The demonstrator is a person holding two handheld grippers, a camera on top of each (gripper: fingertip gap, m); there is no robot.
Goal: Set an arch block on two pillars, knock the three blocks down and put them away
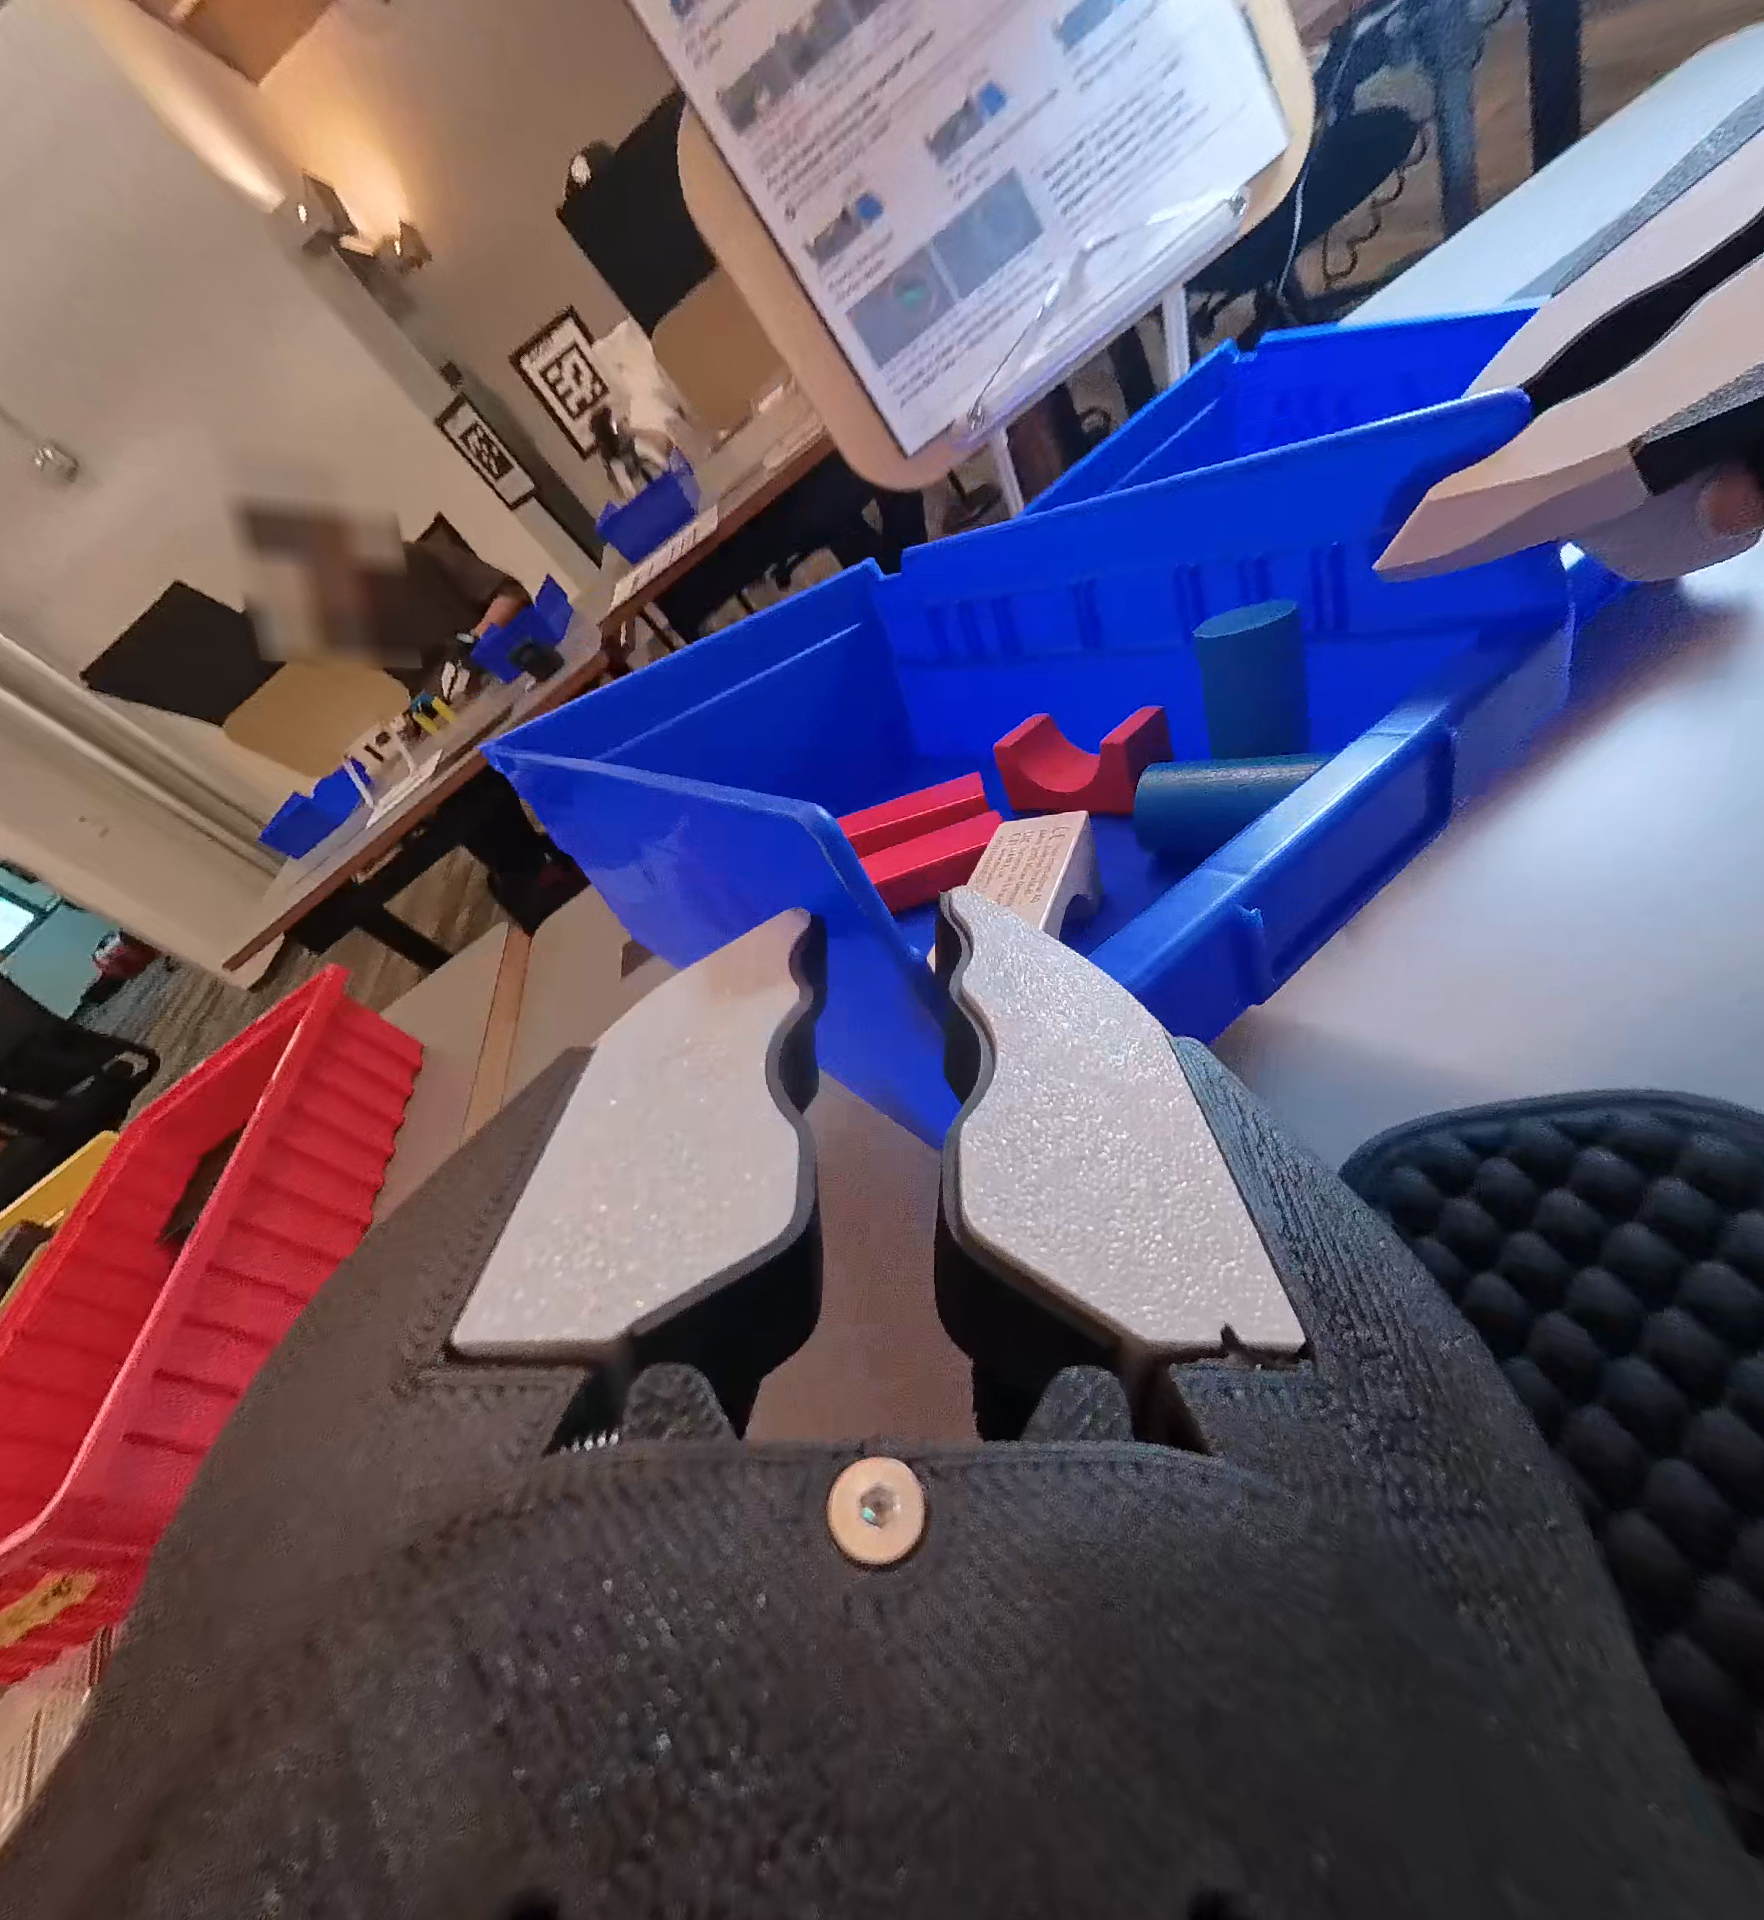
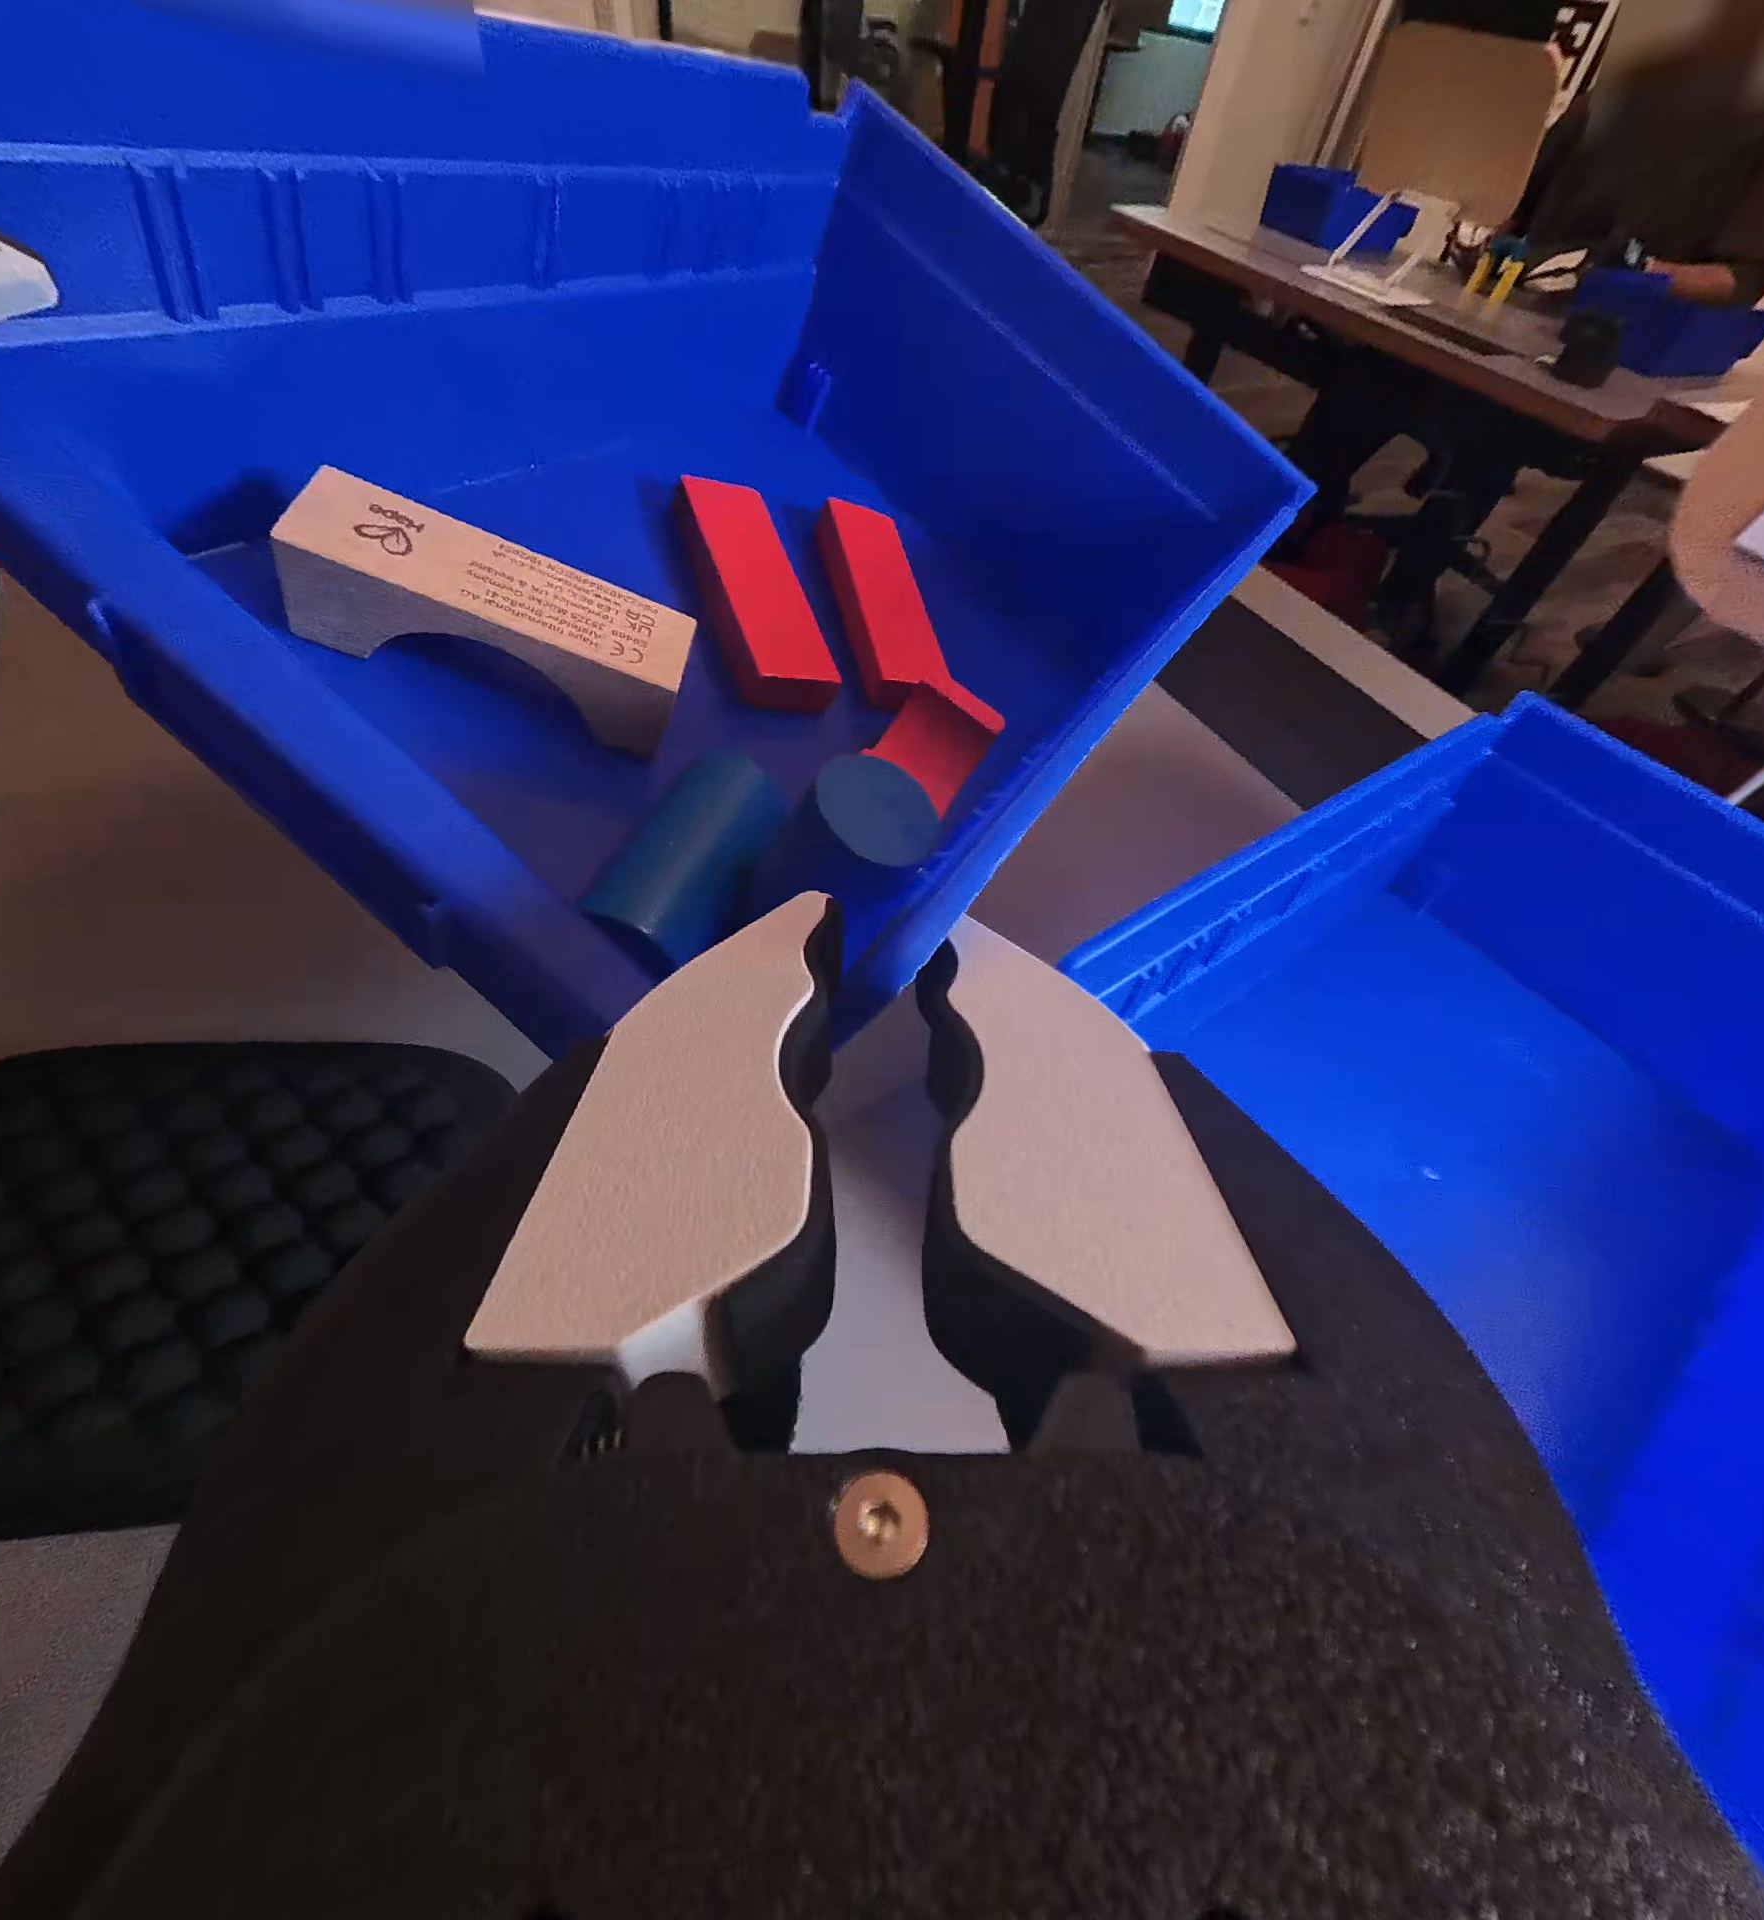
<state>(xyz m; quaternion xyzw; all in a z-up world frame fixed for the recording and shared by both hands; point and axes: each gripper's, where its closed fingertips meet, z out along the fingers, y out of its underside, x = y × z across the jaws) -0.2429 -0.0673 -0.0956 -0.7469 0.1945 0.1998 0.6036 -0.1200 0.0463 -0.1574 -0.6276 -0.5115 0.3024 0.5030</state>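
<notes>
A blue bin (image 1: 1065, 582) (image 2: 390, 208) is held tilted above a grey table. In it lie a plain wooden arch block (image 2: 483, 592) (image 1: 1039, 862), two red planks (image 2: 753, 592), a red arch (image 2: 935, 743) (image 1: 1075, 758) and two dark blue cylinders (image 2: 691, 862) (image 1: 1252, 675). My left gripper (image 1: 878, 914) is closed on the bin's near side wall, which runs between its fingers. My right gripper (image 2: 883, 930) is closed on the wall at the opposite corner. It also shows in the left wrist view (image 1: 1501, 540) at the bin's far rim.
A second blue bin (image 2: 1480, 1039) (image 1: 1325, 395) stands empty beside the held one. A black bumpy mat (image 1: 1636, 1299) (image 2: 130, 1247) lies on the table near me. A red bin (image 1: 182, 1299) sits off the table's left. Other tables with blue bins stand behind. The left gripper's tips are roughly 20 centimeters from the right gripper's.
</notes>
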